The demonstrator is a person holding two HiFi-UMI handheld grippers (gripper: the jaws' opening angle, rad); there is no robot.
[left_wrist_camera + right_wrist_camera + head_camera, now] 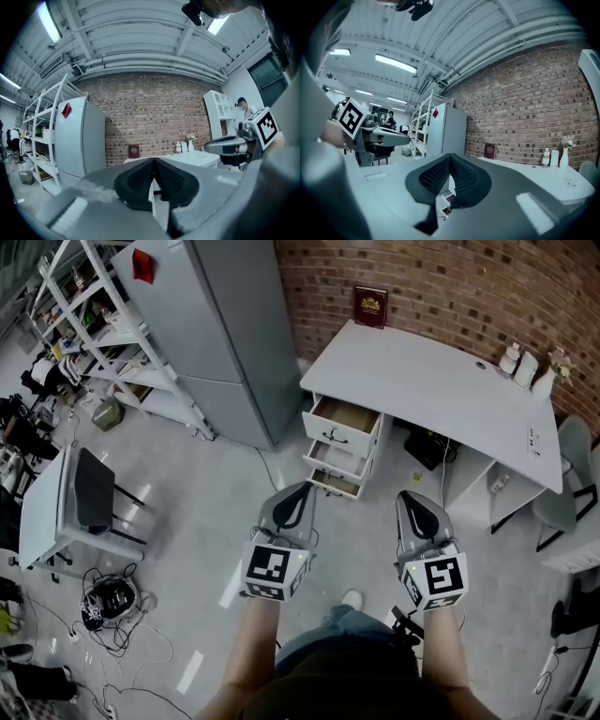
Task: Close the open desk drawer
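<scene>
Two grippers show in the head view, side by side and level: the left gripper point(302, 487) and the right gripper point(411, 495), each empty with its jaws together. The white bench point(441, 381) stands at 12 o'clock of them, against a brick wall point(450, 277). Its open drawer point(343, 420), the top one of three, juts out at the bench's left end, well apart from both grippers; the two lower drawers point(336, 465) stick out too. A dark red book point(371, 307) leans at the bench's back edge.

In the left gripper view the pads point(138, 180) meet with nothing between them. The book lies beyond at 12 o'clock, a grey cabinet point(77, 136) at 9 o'clock and the right gripper at 3 o'clock.

In the right gripper view the pads touch at their tips. A sliver of the drawers shows below them at 6 o'clock, and the left gripper sits at 9 o'clock
</scene>
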